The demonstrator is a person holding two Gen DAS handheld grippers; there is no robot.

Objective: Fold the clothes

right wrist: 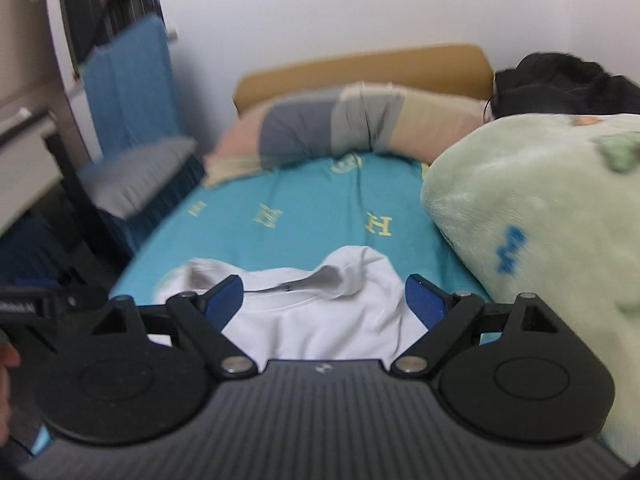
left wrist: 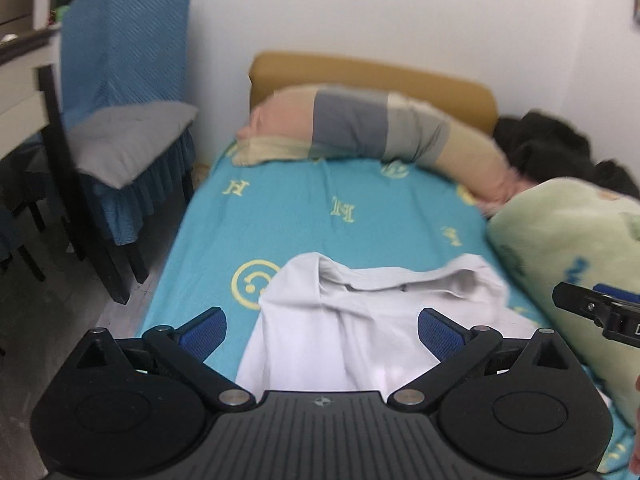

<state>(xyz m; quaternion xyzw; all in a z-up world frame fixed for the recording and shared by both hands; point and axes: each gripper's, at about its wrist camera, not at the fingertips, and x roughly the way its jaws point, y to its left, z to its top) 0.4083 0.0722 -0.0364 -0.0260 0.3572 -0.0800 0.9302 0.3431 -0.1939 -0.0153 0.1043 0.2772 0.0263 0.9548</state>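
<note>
Your left gripper [left wrist: 322,330] and right gripper [right wrist: 324,300] both gape wide, holding nothing. Below them, the soft white shirt [left wrist: 340,320] lies rumpled on the teal sheet [left wrist: 304,216].

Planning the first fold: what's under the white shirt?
The white shirt lies on the teal bedsheet, partly covering a yellow smiley print. Anything else beneath is hidden.

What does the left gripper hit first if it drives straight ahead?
Most likely the white cotton T-shirt lying on the teal patterned bedsheet: it fills the gap between the open left gripper fingers. Height above it is unclear.
</note>
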